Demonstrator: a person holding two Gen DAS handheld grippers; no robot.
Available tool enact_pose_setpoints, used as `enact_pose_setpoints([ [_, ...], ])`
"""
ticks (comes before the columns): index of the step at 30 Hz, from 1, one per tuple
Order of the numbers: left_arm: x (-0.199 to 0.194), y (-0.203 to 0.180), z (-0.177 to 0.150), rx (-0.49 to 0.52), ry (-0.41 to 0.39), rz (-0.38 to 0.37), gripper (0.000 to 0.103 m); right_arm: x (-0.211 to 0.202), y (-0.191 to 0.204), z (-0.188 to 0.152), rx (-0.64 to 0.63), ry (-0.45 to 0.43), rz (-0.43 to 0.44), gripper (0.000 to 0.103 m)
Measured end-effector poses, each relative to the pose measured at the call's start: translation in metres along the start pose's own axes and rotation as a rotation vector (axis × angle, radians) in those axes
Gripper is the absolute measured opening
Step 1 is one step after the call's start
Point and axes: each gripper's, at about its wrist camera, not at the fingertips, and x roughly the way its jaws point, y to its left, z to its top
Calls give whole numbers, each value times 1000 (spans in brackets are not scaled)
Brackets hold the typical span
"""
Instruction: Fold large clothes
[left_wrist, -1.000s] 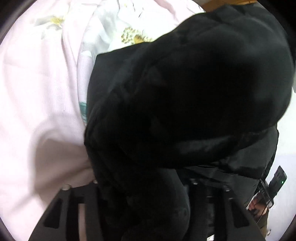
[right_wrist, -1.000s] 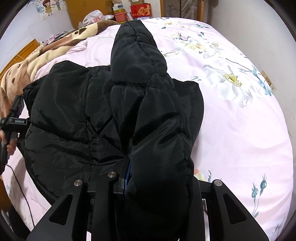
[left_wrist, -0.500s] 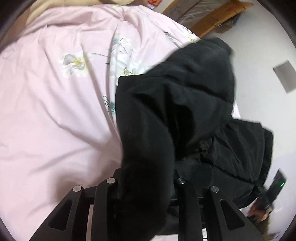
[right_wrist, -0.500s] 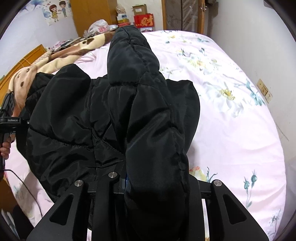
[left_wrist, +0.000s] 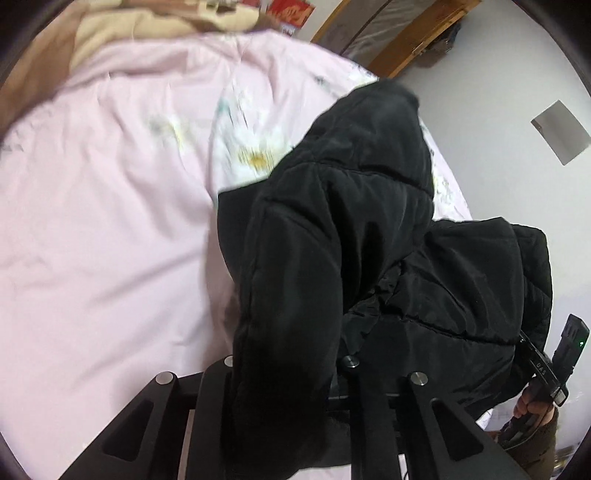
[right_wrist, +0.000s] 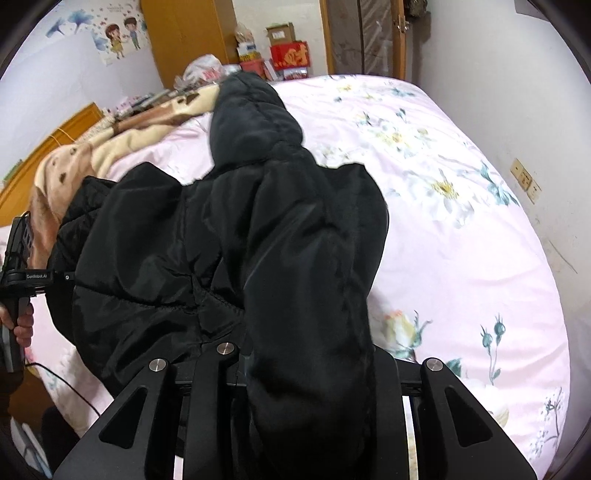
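Plainly both tools, left tool (left_wrist: 288, 373) just closing, right tool (right_wrist: 306, 354), clamped on black jacket (right_wrist: 229, 236), handle lettering perhaps "GenRobot.AI".

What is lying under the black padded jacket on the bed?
Under the black padded jacket the pink floral bedsheet shows on all sides; a brown and cream blanket lies beyond it. Whatever sits directly beneath the jacket is covered.
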Motion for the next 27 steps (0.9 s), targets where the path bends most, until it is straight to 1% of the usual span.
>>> enact_pose_setpoints([
  [1, -12, 13, 8, 7, -18, 1, 19, -2, 5, 3, -3, -10, 14, 29],
  [2, -24, 16, 12, 10, -41, 8, 18, -4, 9, 6, -6, -18, 24, 29],
  [4, -48, 16, 2, 3, -77, 6, 17, -8, 23, 12, -25, -41, 45, 28],
  [5, -61, 21, 4, -7, -101, 13, 16, -8, 29, 14, -30, -48, 57, 28],
  [8, -92, 31, -6, -9, -157, 5, 9, -5, 51, 22, -46, -67, 99, 27],
  [9, -99, 32, -8, -13, -165, -8, 10, -2, 62, 25, -51, -73, 120, 27],
  [10, -104, 37, -14, -12, -167, -6, 10, 1, 71, 27, -56, -79, 141, 26],
  [12, -100, 51, -18, -20, -140, 40, 10, 7, 88, 26, -66, -75, 150, 25],
  [13, -91, 63, -16, -35, -121, 44, 10, 12, 97, 25, -70, -70, 148, 25],
  [14, -93, 65, -27, -57, -102, 53, 10, 16, 99, 22, -63, -66, 152, 25],
  [15, -80, 63, -22, -59, -88, 66, 10, 18, 99, 20, -52, -60, 158, 25],
  [16, -68, 74, -24, -66, -81, 80, 10, 20, 99, 17, -43, -52, 159, 25],
  [18, -55, 88, -7, -83, -58, 79, 10, 27, 95, 10, -24, -29, 139, 25],
  [19, -57, 89, -5, -92, -52, 75, 10, 33, 93, 4, -20, -17, 118, 25],
  [20, -48, 90, -7, -101, -39, 68, 10, 36, 91, 2, -15, -9, 108, 26],
  [23, -35, 102, 0, -65, -31, 94, 13, 50, 78, -14, 17, 24, 65, 26],
  [25, -26, 109, 1, -83, -16, 90, 15, 59, 70, -23, 38, 41, 45, 27],
  [27, -16, 116, 6, -75, 1, 93, 21, 68, 64, -31, 49, 61, 27, 29],
])
